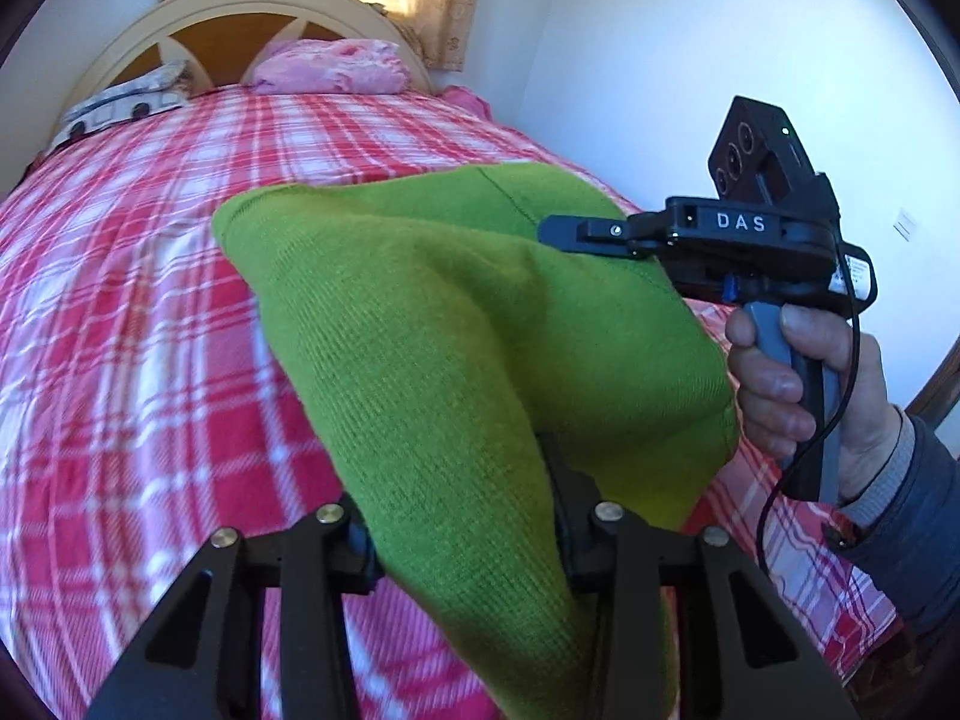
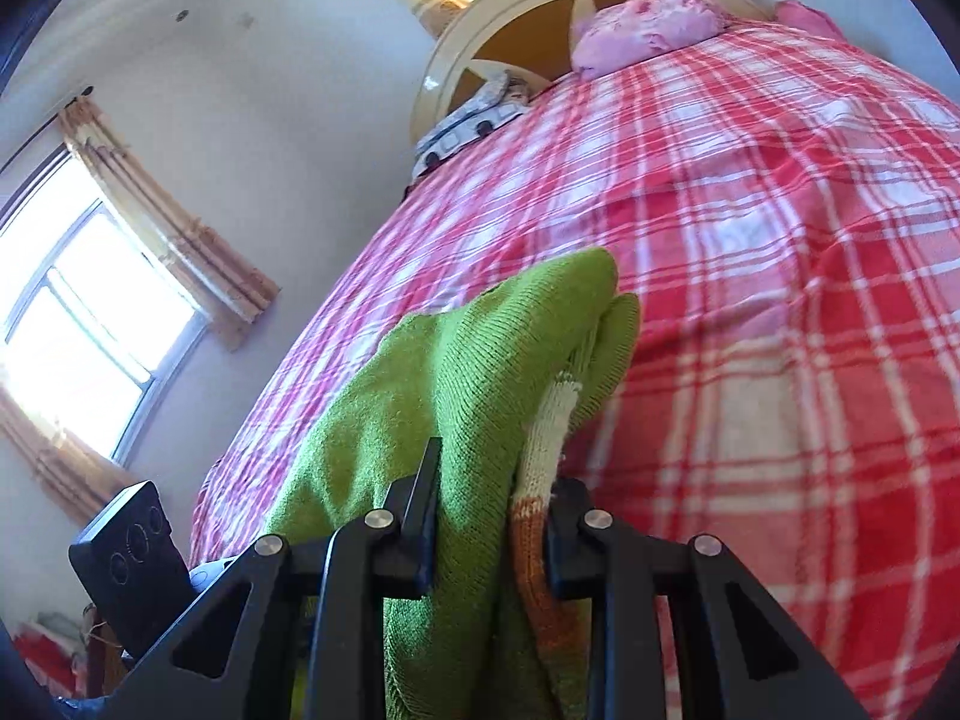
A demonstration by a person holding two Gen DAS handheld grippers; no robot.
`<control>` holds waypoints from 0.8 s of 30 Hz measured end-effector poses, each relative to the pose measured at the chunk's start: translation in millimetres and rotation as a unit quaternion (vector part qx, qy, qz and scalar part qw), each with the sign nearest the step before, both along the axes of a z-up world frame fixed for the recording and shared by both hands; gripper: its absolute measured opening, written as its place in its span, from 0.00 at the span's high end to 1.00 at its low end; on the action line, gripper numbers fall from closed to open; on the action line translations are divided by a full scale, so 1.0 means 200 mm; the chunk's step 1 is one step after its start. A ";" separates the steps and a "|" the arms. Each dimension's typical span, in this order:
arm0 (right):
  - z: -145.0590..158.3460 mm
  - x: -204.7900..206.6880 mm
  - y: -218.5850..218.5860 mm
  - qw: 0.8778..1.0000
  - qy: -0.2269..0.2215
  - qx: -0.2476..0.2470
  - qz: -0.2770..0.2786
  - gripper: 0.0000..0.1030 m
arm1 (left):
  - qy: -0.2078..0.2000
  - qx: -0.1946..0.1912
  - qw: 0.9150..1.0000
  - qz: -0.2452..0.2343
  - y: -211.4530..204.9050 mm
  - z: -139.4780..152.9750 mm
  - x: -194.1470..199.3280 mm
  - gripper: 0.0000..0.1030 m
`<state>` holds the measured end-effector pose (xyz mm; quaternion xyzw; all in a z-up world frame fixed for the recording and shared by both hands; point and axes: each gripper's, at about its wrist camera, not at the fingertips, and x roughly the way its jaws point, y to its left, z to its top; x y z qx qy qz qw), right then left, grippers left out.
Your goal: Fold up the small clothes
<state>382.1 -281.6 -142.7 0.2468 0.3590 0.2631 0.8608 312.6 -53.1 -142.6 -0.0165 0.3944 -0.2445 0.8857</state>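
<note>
Across the middle of the left-wrist frame, the green knit garment (image 1: 456,324) hangs above the plaid bed (image 1: 120,300), stretched between my left gripper (image 1: 462,540) at bottom and right gripper (image 1: 576,234) at right, both sets of fingers clamped on it; I'd fold toward the headboard.

The plaid bed (image 1: 150,300) lies bare left and far of the green knit (image 1: 456,324). Pillows (image 1: 336,66) and headboard (image 1: 198,6) block the far end; a wall (image 1: 690,60) closes the right.
</note>
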 end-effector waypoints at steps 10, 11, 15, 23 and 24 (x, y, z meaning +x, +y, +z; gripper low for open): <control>-0.01 -0.10 0.30 0.999 -0.008 0.013 0.045 0.74 | -0.007 0.009 0.999 0.039 0.21 -0.01 -0.18 0.61; 0.00 -0.11 0.33 0.999 -0.009 0.013 0.049 0.74 | -0.008 0.010 0.999 0.042 0.23 -0.01 -0.20 0.61; 0.02 -0.14 0.45 0.997 -0.016 0.017 0.068 0.74 | -0.014 0.008 0.998 0.058 0.31 0.01 -0.26 0.61; 0.08 -0.15 0.71 0.994 -0.026 0.019 0.108 0.74 | -0.032 0.006 0.995 0.096 0.51 0.07 -0.39 0.61; 0.09 -0.15 0.75 0.993 -0.028 0.020 0.115 0.74 | -0.034 0.005 0.994 0.103 0.54 0.07 -0.41 0.61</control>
